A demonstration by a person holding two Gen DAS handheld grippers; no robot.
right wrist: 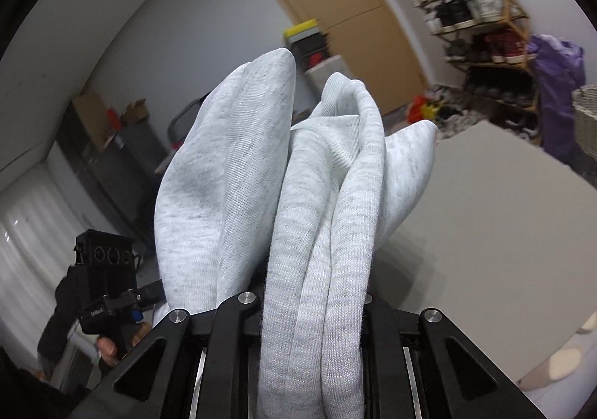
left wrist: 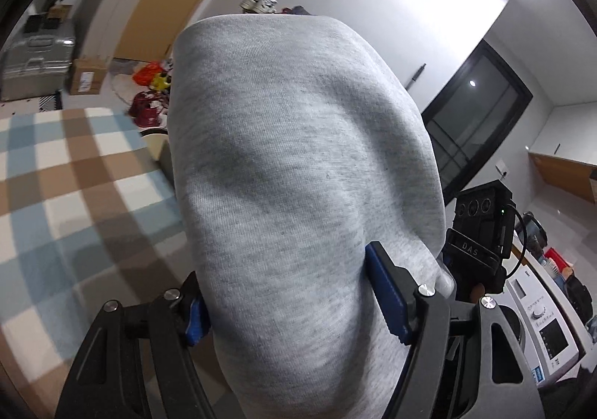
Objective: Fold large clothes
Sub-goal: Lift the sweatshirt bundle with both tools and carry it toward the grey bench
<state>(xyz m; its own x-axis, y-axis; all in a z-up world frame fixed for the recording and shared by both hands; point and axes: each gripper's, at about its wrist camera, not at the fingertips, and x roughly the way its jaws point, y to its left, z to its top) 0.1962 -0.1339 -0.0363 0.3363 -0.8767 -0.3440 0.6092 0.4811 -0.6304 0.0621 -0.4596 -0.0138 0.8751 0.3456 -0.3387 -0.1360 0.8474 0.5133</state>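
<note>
A light grey knit garment (left wrist: pixel 298 165) fills the middle of the left wrist view, held up in the air. My left gripper (left wrist: pixel 291 310) is shut on a thick bunch of it between its blue pads (left wrist: pixel 388 292). In the right wrist view the same garment (right wrist: pixel 298 195) stands in bunched folds with a ribbed edge. My right gripper (right wrist: pixel 309 307) is shut on those folds; its fingertips are hidden by cloth. The other gripper (left wrist: pixel 481 232) shows at the right of the left view, and at the lower left of the right view (right wrist: pixel 104 281).
A blue, brown and white checked cloth (left wrist: pixel 74 195) covers the surface at the left. A grey flat surface (right wrist: pixel 485 232) lies at the right. Suitcase (left wrist: pixel 37 64), boxes, a shoe rack (right wrist: pixel 481 38), a wooden door (right wrist: pixel 343 12) and a washing machine (left wrist: pixel 541 325) line the room.
</note>
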